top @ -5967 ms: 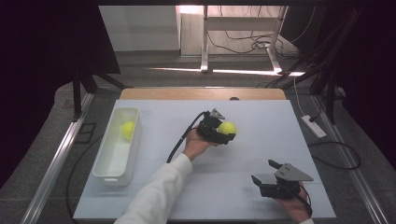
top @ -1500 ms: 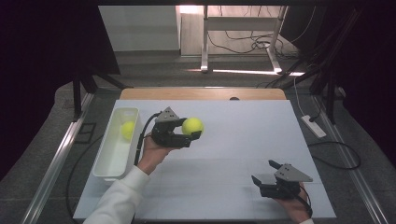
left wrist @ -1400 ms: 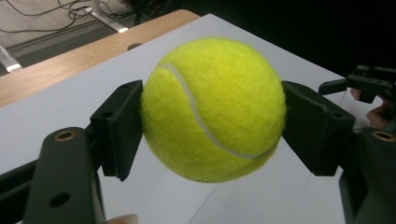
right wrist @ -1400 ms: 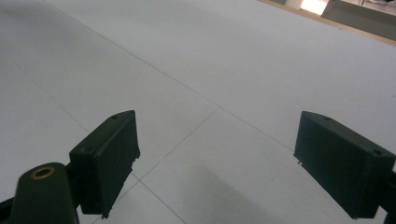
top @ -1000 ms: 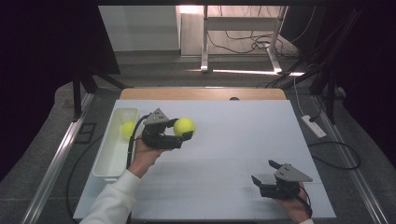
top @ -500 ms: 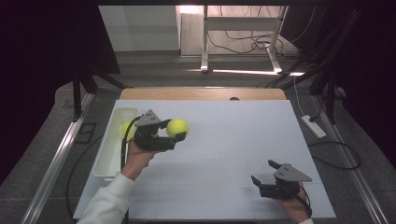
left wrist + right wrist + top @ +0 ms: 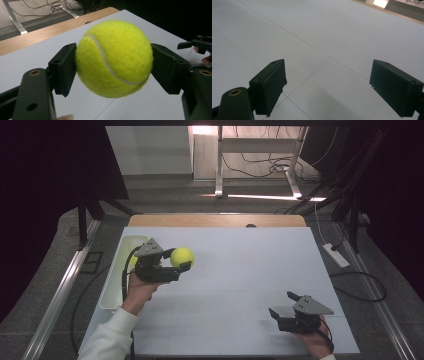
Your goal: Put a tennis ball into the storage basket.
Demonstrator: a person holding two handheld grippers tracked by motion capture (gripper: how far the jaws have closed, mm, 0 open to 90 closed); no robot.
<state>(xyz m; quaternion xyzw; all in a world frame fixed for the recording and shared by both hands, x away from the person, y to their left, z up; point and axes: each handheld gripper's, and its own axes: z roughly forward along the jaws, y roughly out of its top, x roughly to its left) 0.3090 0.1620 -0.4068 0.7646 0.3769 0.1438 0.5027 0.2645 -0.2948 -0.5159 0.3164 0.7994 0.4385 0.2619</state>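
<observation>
A yellow tennis ball (image 7: 182, 256) hangs above the left part of the white table (image 7: 240, 265), and my left gripper (image 7: 181, 258) is shut on it. In the left gripper view the ball (image 7: 113, 58) is squeezed between the two black jaws of that gripper (image 7: 116, 68), clear of the surface. Just left of it stands a white bin (image 7: 114, 292); a second yellow ball (image 7: 131, 263) inside is mostly hidden behind the gripper. My right gripper (image 7: 283, 304) rests near the front right of the table, open, with nothing but bare table between the jaws of the gripper (image 7: 334, 85).
A wooden strip (image 7: 215, 220) runs along the table's far edge. A white power strip (image 7: 336, 255) lies on the floor to the right. My right gripper (image 7: 200, 43) also shows far off at the edge of the left gripper view.
My left gripper has carried the tennis ball leftward from the table's middle to beside the white bin. The right gripper has stayed in place.
</observation>
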